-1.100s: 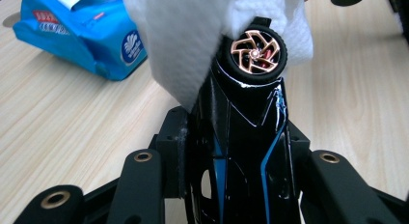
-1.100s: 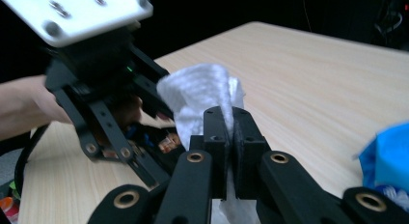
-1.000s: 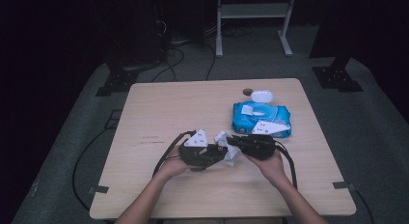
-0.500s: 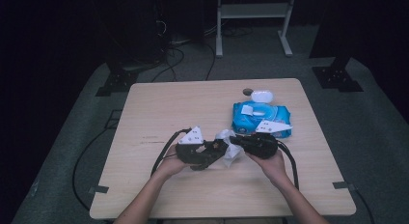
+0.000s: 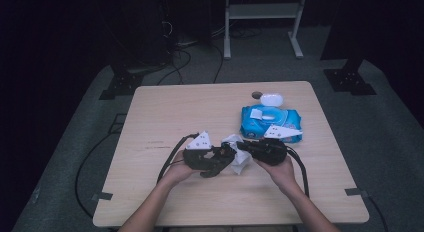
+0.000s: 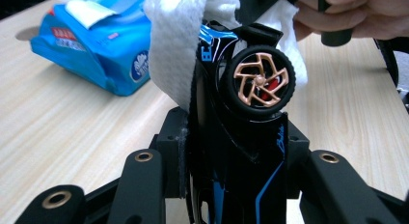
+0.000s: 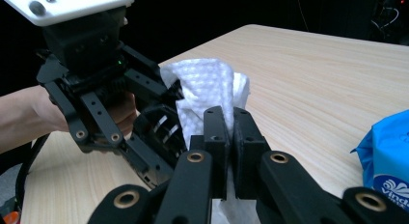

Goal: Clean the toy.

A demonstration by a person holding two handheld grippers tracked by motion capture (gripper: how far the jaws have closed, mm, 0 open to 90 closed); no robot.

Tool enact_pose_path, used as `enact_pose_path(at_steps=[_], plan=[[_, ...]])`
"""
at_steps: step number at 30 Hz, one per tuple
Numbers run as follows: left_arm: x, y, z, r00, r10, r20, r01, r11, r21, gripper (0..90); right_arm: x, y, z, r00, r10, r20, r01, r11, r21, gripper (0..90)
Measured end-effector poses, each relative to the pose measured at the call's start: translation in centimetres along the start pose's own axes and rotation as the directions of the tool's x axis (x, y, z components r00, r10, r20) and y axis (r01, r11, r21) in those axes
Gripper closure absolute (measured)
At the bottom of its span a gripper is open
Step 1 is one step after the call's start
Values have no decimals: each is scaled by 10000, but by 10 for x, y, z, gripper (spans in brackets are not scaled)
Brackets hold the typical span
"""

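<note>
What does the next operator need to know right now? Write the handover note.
Left gripper: shut on the black toy car, held above the table.
Right gripper: shut on the white wipe, pressed against the car.
Blue wipes pack lies on the table behind the right gripper.
Done: wipe pulled out, car picked up, the two brought together.
Left: finish wiping the car, then set car and wipe down.

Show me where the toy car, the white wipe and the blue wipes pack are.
toy car (image 6: 241,151), left gripper view, on its black side below the wheel.
white wipe (image 7: 205,89), right gripper view, on its upper fold.
blue wipes pack (image 5: 270,121), high view, on its top face.
</note>
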State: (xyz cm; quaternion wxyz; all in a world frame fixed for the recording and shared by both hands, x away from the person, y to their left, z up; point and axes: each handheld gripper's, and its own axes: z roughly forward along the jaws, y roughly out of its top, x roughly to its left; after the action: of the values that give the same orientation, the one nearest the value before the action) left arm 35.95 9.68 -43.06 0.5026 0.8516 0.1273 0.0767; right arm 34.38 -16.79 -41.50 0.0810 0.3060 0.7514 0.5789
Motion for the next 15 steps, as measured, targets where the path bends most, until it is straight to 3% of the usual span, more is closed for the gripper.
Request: enact_pose_path(at_steps=[7,11,15], plan=[[3,-1,-6,9997,-219,-56,217,9996,-204,573,-11,-10,1,9990,387,234,-395,9985,370,858],[2,-3,-1,10000,-67,-70,67,10000,61,572,-5,-5,2,9996,278,53,-279,9994,183,858],[1,-2,1,10000,-49,-2,49,10000,-37,573,-1,0,1,10000,85,4,-85,10000,-13,858]])
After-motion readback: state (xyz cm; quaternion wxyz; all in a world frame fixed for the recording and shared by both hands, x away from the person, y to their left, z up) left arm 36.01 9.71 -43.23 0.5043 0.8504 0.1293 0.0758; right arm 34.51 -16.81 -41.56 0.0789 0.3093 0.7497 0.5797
